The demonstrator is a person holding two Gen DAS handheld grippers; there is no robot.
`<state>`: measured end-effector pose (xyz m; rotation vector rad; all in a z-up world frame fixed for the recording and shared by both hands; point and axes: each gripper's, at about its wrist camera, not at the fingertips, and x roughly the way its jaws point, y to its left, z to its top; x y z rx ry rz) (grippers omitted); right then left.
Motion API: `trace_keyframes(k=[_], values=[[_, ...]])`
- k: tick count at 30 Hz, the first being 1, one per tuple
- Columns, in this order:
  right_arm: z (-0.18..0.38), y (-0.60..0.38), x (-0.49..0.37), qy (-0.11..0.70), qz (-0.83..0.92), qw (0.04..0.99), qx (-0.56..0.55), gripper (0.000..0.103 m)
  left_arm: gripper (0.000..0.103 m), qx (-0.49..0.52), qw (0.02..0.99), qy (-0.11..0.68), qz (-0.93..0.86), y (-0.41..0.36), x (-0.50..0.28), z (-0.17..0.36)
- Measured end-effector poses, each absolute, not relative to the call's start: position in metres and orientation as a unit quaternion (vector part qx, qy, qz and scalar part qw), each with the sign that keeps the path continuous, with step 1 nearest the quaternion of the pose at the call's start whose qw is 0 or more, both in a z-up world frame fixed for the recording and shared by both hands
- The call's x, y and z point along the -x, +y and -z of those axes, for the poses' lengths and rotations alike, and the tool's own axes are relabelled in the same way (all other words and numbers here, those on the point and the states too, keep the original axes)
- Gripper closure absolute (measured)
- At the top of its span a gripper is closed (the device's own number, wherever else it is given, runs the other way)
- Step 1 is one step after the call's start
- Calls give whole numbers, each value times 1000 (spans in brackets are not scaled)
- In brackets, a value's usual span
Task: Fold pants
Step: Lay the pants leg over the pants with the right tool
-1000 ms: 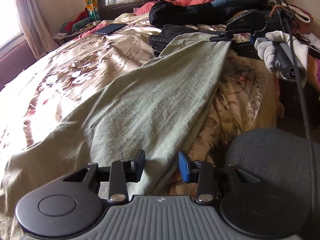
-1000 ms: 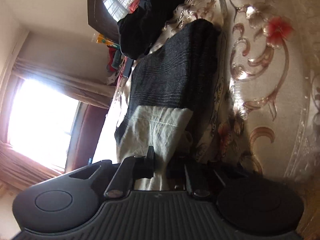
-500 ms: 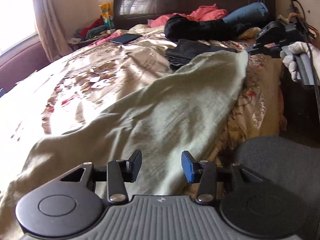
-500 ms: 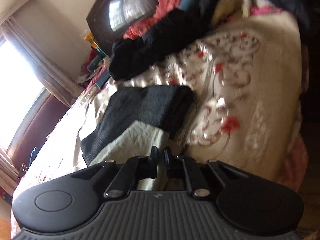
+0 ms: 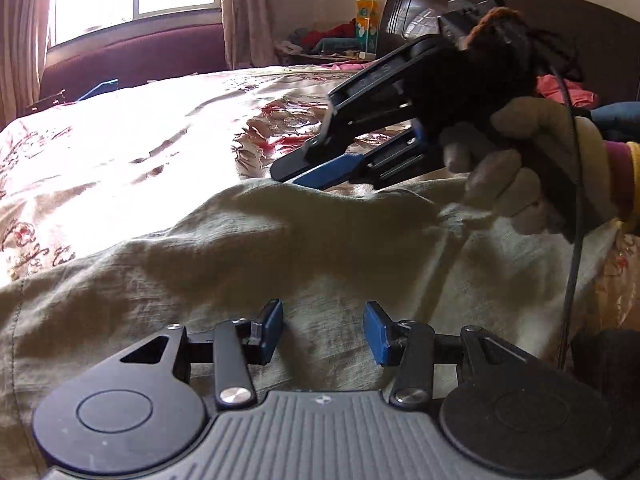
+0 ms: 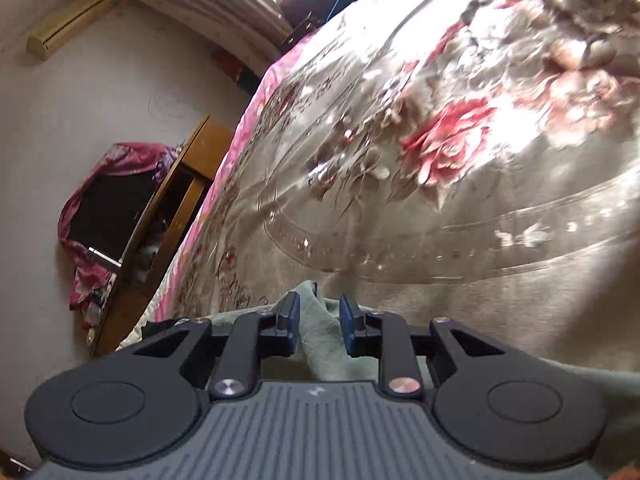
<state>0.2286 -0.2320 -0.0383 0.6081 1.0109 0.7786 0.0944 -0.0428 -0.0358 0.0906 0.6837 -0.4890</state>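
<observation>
Pale green pants (image 5: 280,248) lie folded over on the flowered bedspread (image 5: 120,148). My left gripper (image 5: 323,330) is open and empty just above the near part of the pants. My right gripper (image 5: 292,174) shows in the left wrist view, held by a gloved hand (image 5: 516,168) over the far fold edge of the pants. In the right wrist view my right gripper (image 6: 319,314) is open, with a bunch of the green cloth (image 6: 320,332) loose between its fingers.
A dark headboard (image 5: 560,12) stands at the back right with a pink garment (image 5: 560,88) by it. A maroon sofa (image 5: 132,60) sits under the window. A cable (image 5: 572,240) hangs from the right gripper. A wooden cabinet (image 6: 160,216) stands beside the bed.
My right gripper carried the pants end across the bed toward the left gripper and opened, letting go of the cloth. The left gripper stayed open and turned toward the window.
</observation>
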Motion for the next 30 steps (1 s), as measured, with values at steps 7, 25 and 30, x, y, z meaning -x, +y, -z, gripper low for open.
trace_keyframes(k=[7, 25, 30], values=[[14, -205, -198, 493, -446, 721, -196, 79, 45, -13, 910, 334, 247, -37, -103, 39], [19, -194, -247, 491, -405, 758, -145, 74, 42, -19, 908, 332, 257, -39, -99, 40], [16, -183, -243, 491, -459, 727, -141, 74, 41, -18, 906, 333, 259, -36, -99, 40]])
